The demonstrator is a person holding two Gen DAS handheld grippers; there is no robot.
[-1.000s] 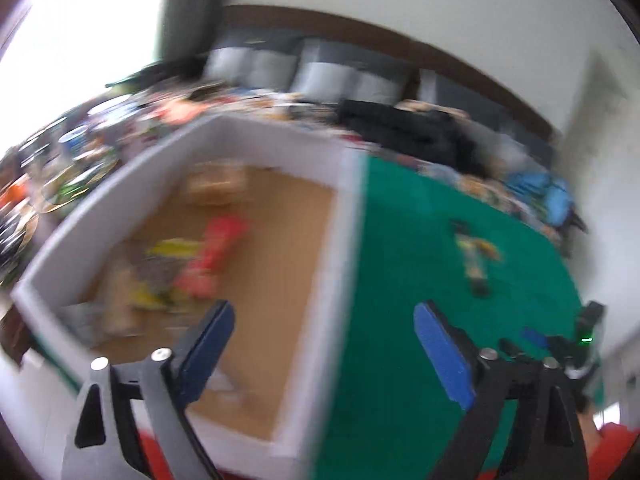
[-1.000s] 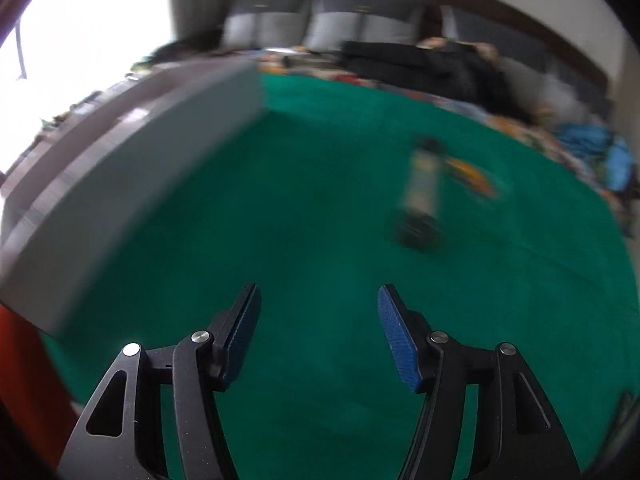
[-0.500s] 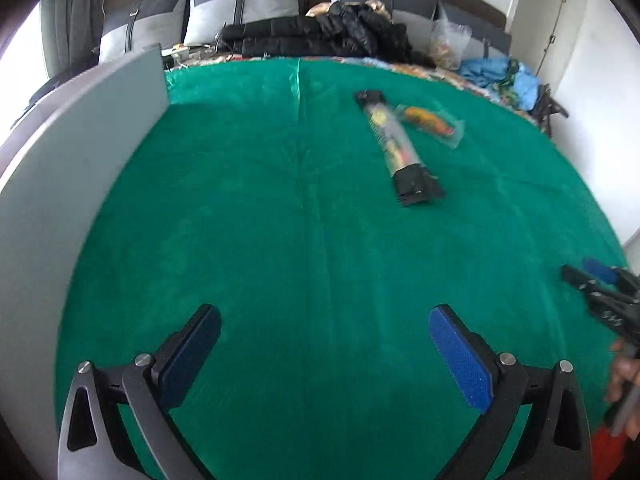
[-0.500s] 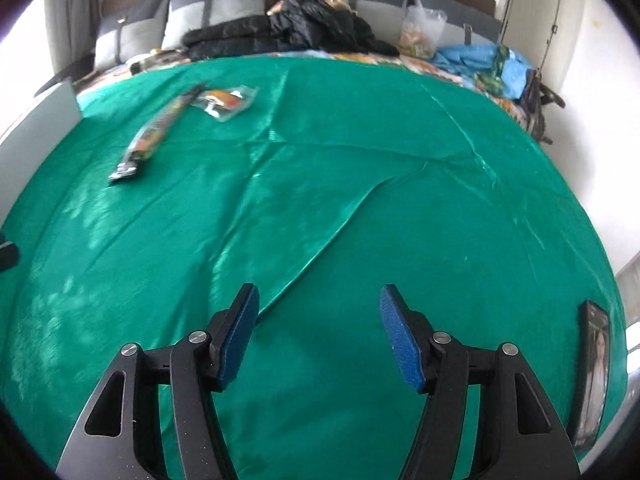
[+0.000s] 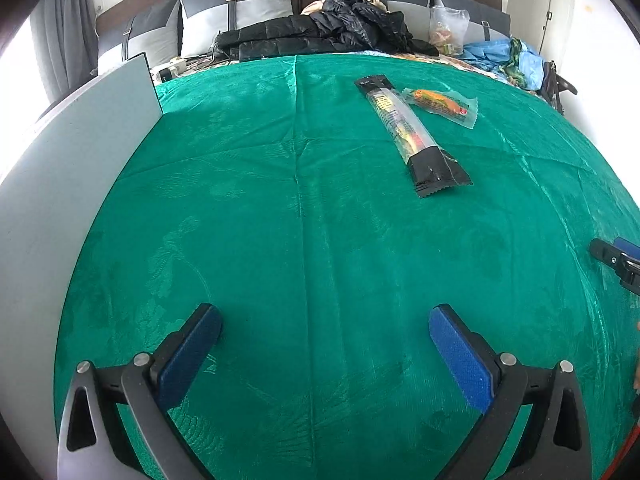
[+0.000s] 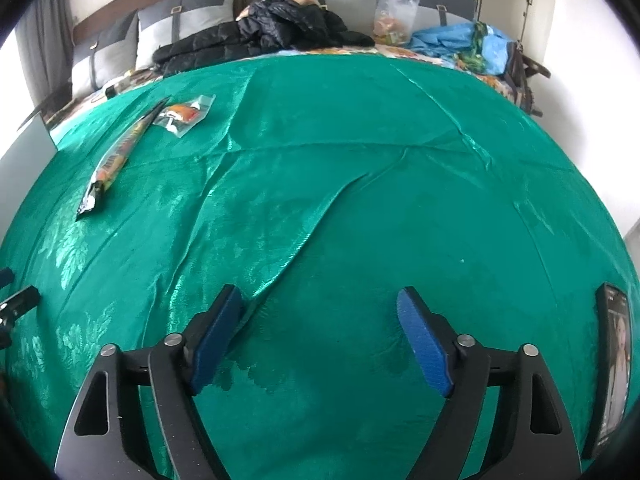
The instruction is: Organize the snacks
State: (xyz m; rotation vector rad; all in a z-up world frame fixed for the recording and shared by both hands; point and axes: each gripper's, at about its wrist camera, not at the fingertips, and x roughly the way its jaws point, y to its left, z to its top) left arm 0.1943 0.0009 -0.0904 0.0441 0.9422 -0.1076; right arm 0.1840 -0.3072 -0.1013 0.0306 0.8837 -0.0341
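My left gripper [image 5: 325,330] and right gripper [image 6: 320,312], just widening, are hanging spread and empty over green cloth [image 5: 320,240], white box wall [image 5: 60,184] flanking left, long snack pack [image 5: 410,136] and small packet [image 5: 440,103] lying touching farther off, pillows [image 5: 236,12] beyond.

Your 2 cameras each sit just behind a gripper's 2 fingers, angled steeply down at the green cloth [image 5: 304,208] and close above its near part, facing the far headboard. Your left view sits nearer the white box [image 5: 60,184] at the left edge; your right view sits farther right. Both share the long packet [image 5: 408,128], the small packet [image 5: 440,103] beside it, the black jacket [image 6: 276,28] and the far pillows [image 5: 236,12].
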